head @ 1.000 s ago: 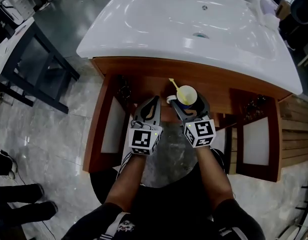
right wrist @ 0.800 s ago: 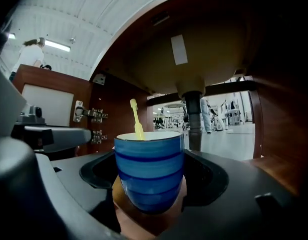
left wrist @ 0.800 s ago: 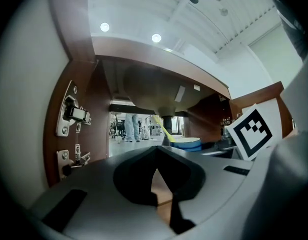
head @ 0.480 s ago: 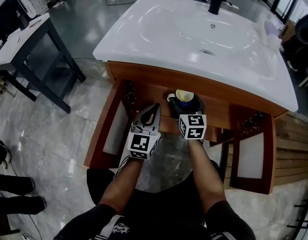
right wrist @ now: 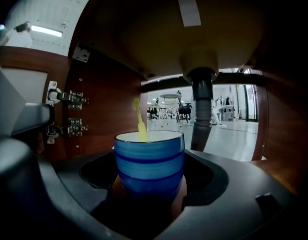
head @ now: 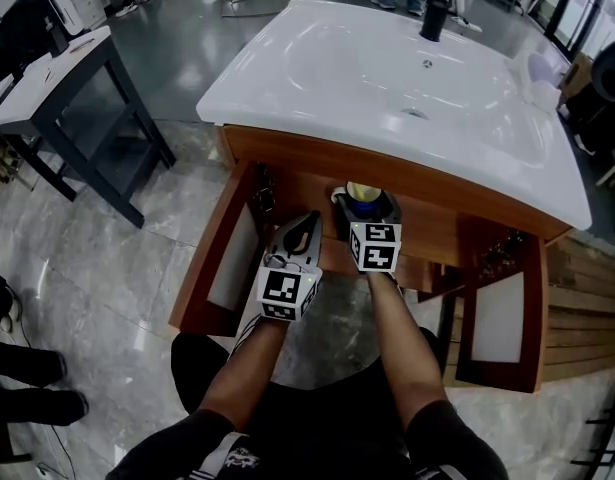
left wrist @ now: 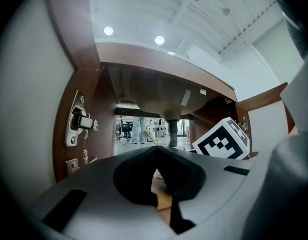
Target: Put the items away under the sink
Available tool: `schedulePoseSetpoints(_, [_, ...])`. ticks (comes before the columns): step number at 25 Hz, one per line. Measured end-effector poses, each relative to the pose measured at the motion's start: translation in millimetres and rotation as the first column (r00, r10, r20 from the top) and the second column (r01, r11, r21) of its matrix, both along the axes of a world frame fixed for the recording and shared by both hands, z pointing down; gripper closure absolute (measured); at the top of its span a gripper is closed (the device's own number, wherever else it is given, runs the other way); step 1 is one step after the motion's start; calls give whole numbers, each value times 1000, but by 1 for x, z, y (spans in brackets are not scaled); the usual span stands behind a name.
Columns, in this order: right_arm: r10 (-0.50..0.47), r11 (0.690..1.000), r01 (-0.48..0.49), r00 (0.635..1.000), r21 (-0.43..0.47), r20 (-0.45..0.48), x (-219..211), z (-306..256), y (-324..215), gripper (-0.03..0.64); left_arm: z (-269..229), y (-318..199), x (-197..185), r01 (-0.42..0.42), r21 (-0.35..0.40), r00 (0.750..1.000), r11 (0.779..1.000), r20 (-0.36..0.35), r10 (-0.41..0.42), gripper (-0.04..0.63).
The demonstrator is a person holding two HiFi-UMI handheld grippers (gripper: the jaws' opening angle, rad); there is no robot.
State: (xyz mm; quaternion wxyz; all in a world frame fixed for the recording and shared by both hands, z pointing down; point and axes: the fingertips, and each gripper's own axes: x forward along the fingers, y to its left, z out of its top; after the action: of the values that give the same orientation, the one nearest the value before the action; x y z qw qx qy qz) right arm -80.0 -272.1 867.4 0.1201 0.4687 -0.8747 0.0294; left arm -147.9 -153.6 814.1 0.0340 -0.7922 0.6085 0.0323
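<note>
A grey marble floor (head: 117,238) surrounds a white sink (head: 387,78) set on a wooden cabinet (head: 307,163) whose doors stand open. The right gripper (head: 366,211) reaches into the opening under the basin, its fingers (right wrist: 234,184) spread wide and closed on the sides of a blue striped cup (right wrist: 149,164). The cup sits just inside the cabinet front, with the drain pipe (right wrist: 202,119) behind it and to its right. Whether its base touches the cabinet floor I cannot tell. The left gripper (head: 311,218) hangs just beside the right one at the cabinet's edge, its fingers (left wrist: 93,184) brought together at the tips with nothing between them.

The likely trouble lies overhead and behind. A yellow stick (right wrist: 139,119) stands up out of the cup, and the underside of the basin bulges low, so lifting or pushing deeper may catch the stick and tip the cup. Going further right risks knocking the pipe. Letting go before the base is flat on the wood would probably make the cup topple.

The cup stands upright, mouth up, its long axis vertical. The stick rises past the rim, leaning slightly left.
</note>
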Motion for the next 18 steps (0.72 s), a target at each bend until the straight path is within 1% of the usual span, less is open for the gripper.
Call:
schedulePoseSetpoints(2, [-2, 1000, 2, 1000, 4, -12, 0, 2, 2, 215, 0, 3, 0, 4, 1, 1000, 1000, -2, -4, 595])
schedulePoseSetpoints(5, [-3, 1000, 3, 1000, -9, -8, 2, 2, 3, 215, -2, 4, 1, 3, 5, 1000, 1000, -1, -3, 595])
schedulePoseSetpoints(8, [0, 999, -1, 1000, -47, -9, 7, 6, 5, 215, -4, 5, -2, 40, 14, 999, 999, 6, -40, 595])
schedulePoseSetpoints(10, [-4, 998, 2, 999, -56, -32, 9, 8, 6, 215, -3, 5, -3, 61, 9, 998, 998, -2, -61, 595])
schedulePoseSetpoints(13, [-16, 998, 13, 998, -54, -53, 9, 11, 8, 215, 1, 4, -2, 55, -7, 998, 998, -6, -55, 595])
schedulePoseSetpoints(18, [-15, 1000, 14, 1000, -19, -16, 17, 6, 20, 213, 9, 3, 2, 41, -47, 999, 998, 2, -41, 595])
